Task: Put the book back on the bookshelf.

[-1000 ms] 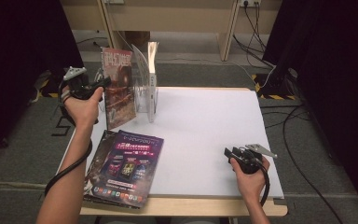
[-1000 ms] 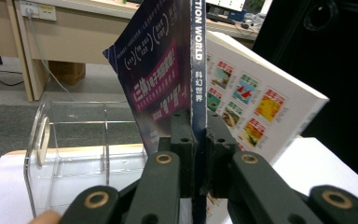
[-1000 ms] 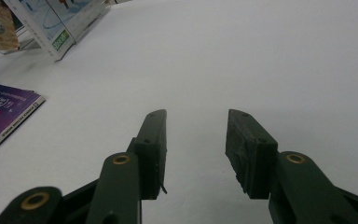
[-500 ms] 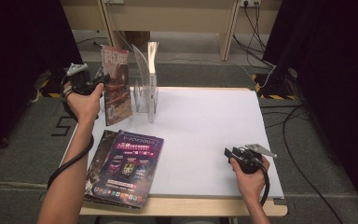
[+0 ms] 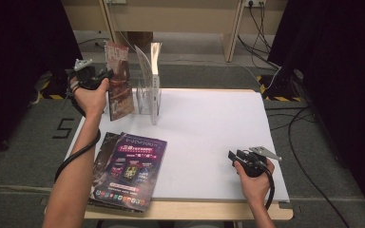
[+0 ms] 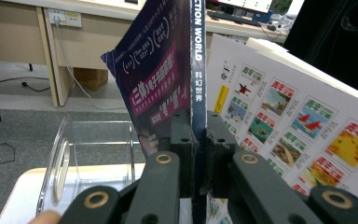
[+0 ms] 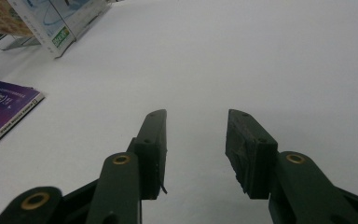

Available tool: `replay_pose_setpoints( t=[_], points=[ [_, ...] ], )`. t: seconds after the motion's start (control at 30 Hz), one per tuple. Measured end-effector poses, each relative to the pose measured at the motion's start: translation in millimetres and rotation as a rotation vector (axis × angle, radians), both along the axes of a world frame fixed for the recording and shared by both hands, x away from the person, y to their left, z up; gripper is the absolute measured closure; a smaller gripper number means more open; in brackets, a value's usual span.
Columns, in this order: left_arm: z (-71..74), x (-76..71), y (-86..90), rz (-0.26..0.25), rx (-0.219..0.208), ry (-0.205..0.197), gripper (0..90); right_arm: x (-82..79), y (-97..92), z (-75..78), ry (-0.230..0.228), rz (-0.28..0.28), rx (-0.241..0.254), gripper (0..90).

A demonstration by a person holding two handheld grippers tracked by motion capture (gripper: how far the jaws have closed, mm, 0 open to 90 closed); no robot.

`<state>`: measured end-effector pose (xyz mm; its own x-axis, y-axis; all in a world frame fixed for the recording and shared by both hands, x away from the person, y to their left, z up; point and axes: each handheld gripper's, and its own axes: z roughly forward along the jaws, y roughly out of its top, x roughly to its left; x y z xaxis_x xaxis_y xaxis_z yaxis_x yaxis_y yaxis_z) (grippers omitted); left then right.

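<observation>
At the far left corner of the white counter [image 5: 209,137], the left claw [image 5: 105,76] clamps the spine of a magazine [image 5: 119,80] and holds it upright, just beside the clear acrylic stand [image 5: 148,97]. In the left gripper view both jaws press flat on the dark spine of that magazine [image 6: 177,74], whose purple cover fans out to one side, while a printed page with small coloured pictures spreads to the other. The stand's empty clear slot [image 6: 98,149] sits lower and to the left there, at the counter's edge. In the high view the stand already carries another thin booklet [image 5: 155,66] upright in its far slot, so that booklet and the clear dividers lie right next to the held magazine. Nearer the person, at the front left of the counter, a small stack of magazines [image 5: 128,171] lies flat, a purple cover on top, its lower edge reaching past the counter's front rim. The left forearm passes just beside this stack. The right claw [image 5: 235,156] rests low at the front right, well apart from everything else; its jaws stand apart with only bare counter [image 7: 242,60] between them, and the corner of the flat stack [image 7: 4,112] shows off to its left. Cables trail over the floor beyond the counter.
</observation>
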<state>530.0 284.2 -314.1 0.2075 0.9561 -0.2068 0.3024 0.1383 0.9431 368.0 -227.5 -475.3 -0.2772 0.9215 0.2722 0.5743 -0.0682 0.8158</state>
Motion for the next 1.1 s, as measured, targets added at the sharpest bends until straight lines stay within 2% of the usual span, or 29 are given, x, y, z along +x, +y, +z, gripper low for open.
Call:
replay_pose_setpoints(
  t=[0.13,0.27,0.37,0.47,0.53,0.87,0.9,1.1],
  points=[
    [-3.9,7.5,-0.4,0.013,0.003,-0.021,84.4,0.1,0.0,-0.7,0.002,0.005,-0.007,58.7],
    [-15.1,12.1,1.8,0.032,0.037,-0.053,84.3,-0.1,0.7,-1.0,-0.002,0.005,-0.011,58.8],
    [-21.0,8.7,4.7,0.036,0.059,-0.068,84.2,-0.2,0.3,-1.3,-0.003,0.005,-0.014,58.8],
    [-25.1,-0.4,7.6,0.039,0.104,-0.090,84.0,0.1,0.3,-1.6,0.000,0.008,-0.017,58.8],
    [-27.7,-7.7,11.2,0.039,0.119,-0.086,83.6,-0.1,0.6,-1.4,-0.003,0.006,-0.016,58.8],
    [-46.5,-53.8,33.7,0.007,0.160,-0.025,81.5,-0.9,3.2,-0.7,0.001,0.011,-0.018,58.7],
    [-49.6,-58.0,35.8,0.006,0.154,-0.020,81.2,-1.0,3.7,-0.4,0.002,0.010,-0.016,58.7],
    [-66.5,-76.2,42.7,-0.004,0.164,-0.013,79.0,-1.3,5.1,-0.3,0.005,0.010,-0.014,58.6]
  ],
)
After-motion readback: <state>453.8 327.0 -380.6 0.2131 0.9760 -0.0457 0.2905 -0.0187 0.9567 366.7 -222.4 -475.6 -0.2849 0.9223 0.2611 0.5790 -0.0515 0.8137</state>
